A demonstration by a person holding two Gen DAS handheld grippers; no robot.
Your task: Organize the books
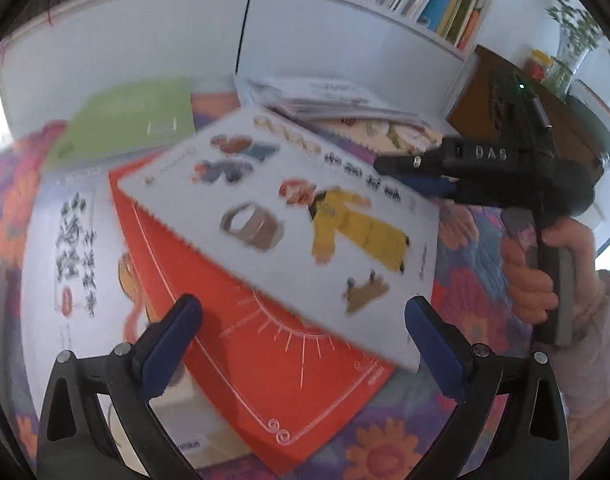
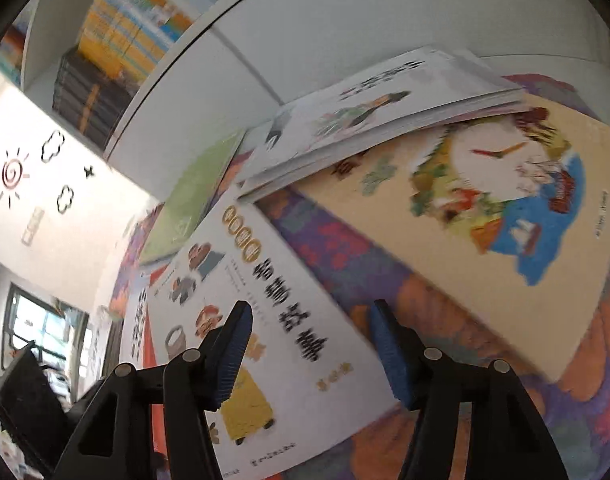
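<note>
A: From the left wrist, the left gripper spreads wide over the red book, gripping nothing. The right gripper reaches the far right edge of the white picture book; whether it pinches, I can't tell.

B: Right wrist: the right gripper has jaws parted, that white picture book near its left finger. I'd slide one jaw under. The shelf far left holds upright books.
</note>
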